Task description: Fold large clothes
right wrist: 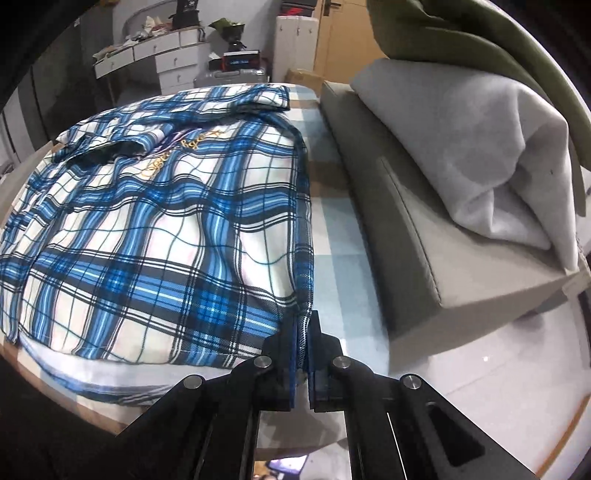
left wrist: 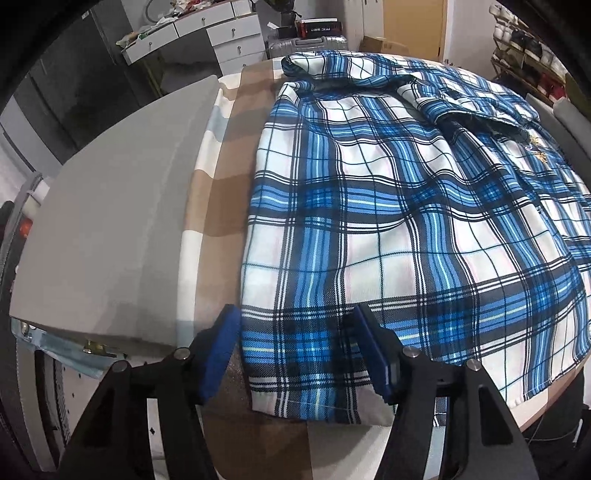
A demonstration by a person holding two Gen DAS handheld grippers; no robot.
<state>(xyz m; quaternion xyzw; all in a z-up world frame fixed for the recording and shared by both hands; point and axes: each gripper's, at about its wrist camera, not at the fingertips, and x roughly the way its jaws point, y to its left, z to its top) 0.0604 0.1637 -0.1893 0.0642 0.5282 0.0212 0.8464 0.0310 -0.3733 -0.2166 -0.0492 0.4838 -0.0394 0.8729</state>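
A blue, white and black plaid shirt lies spread flat on the bed, collar at the far end, with gold lettering on its chest. My left gripper stands open over the shirt's near left hem corner; the cloth lies between its blue pads, which do not press on it. In the right wrist view the same shirt fills the left half. My right gripper is shut on the shirt's near right hem corner, with a fold of plaid cloth pinched between the pads.
The bed cover is checked in brown, white and pale blue. A grey cushion flanks the shirt on the left; another grey cushion on the right carries a pale grey cloth. White drawers and a suitcase stand behind.
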